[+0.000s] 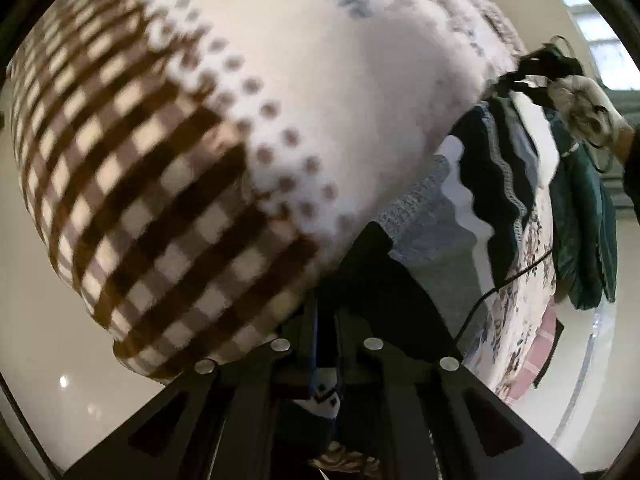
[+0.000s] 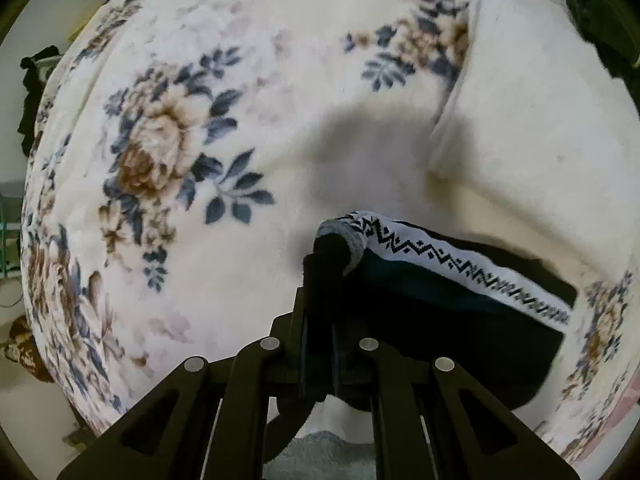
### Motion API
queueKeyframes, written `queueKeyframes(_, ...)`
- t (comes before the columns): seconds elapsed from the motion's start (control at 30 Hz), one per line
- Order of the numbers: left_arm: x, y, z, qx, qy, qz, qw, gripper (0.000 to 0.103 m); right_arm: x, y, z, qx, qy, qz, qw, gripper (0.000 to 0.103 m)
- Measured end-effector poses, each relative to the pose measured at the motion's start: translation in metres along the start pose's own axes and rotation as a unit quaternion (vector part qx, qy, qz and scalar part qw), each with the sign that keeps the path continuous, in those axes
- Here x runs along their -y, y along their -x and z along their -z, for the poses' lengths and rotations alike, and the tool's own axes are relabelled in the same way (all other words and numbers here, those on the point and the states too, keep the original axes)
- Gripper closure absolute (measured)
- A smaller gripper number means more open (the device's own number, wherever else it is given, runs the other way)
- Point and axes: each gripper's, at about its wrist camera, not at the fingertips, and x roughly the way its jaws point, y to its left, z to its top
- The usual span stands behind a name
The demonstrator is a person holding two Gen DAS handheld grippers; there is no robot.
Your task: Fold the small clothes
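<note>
- While both hand-held grippers had hold of it, the small garment, dark with a white zigzag-patterned band and a grey knit edge, hung or trailed just over the bed's floral blanket and was not laid flat.
- The right hand-held gripper pointed down at the blanket with its jaws nearly together, pinching the garment's grey-and-white corner at the fingertips; the rest of the cloth spread away to that gripper's right.
- The left hand-held gripper also had its jaws narrowly closed, with a strip of blue, white and patterned fabric between the fingers, so it appeared to be gripping another edge of the same garment.
- Ahead and to the left of the left gripper lay a brown checked and dotted blanket; to its right, the garment rose in ripples toward the gloved hand carrying the other gripper.
- A green cloth hung beyond that hand, apparently another item; whether it was folded could not be told.
- As I judge it, the fold had not begun: the garment was being carried to the bed, and spreading it, smoothing it and every fold remained.
- No finished, folded piece was visible in either view.
</note>
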Motion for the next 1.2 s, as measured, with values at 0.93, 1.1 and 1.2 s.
queueKeyframes(0.93, -0.051, 0.027, 0.045, -0.048, -0.021, -0.118, 0.9916, 0.042, 0.067, -0.101, 0.552, -0.236, -0.096, -0.139, 0.957, 0.044)
queueKeyframes(1.1, -0.044, 0.057, 0.044, -0.019, -0.034, -0.071, 0.9967, 0.042, 0.084, -0.078, 0.572, -0.195, -0.098, -0.164, 0.962, 0.044)
queueKeyframes(1.2, -0.034, 0.049, 0.038, -0.017, -0.028, -0.030, 0.9990, 0.042, 0.112, -0.064, 0.579, -0.147, -0.172, -0.243, 0.943, 0.044)
